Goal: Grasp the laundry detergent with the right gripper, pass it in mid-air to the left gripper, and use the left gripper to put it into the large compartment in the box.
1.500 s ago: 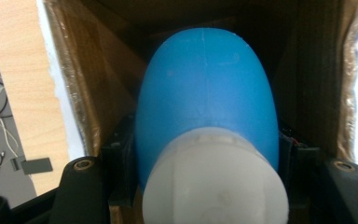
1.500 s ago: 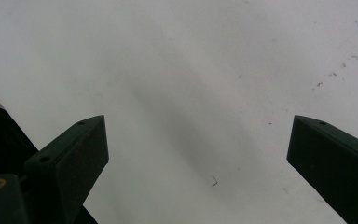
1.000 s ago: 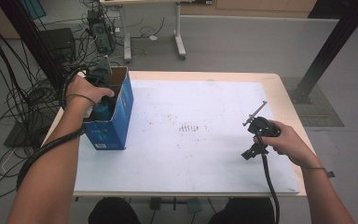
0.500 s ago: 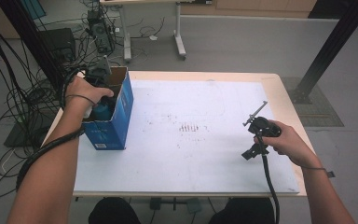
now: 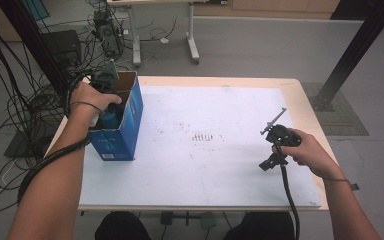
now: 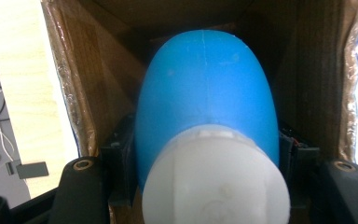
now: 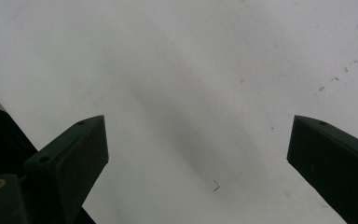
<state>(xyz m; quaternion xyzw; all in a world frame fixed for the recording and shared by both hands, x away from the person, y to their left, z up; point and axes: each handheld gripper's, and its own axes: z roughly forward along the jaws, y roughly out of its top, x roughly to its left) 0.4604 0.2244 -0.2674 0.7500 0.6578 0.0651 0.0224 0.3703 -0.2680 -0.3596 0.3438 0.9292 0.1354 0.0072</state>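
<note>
A blue bottle with a white cap sits inside an open blue box. The box stands near the left edge of the desk, close to the far left corner. Inside, the box has brown walls.

The left hand-held gripper reaches down into the box. Its two black jaws sit on each side of the bottle and seem to squeeze it, just above the cap. From above, the person's left hand covers the top of the box, so the bottle is hard to see there.

I think the step now is either lifting the bottle out or putting it down in the box. I cannot tell which. To lift it, the hand should go straight up, so the bottle does not bump the walls. To leave it, the jaws should open a little and then come up.

The right hand-held gripper is near the right edge of the desk, well apart from the box. Its jaws are wide apart and hold nothing, above the bare white top.
</note>
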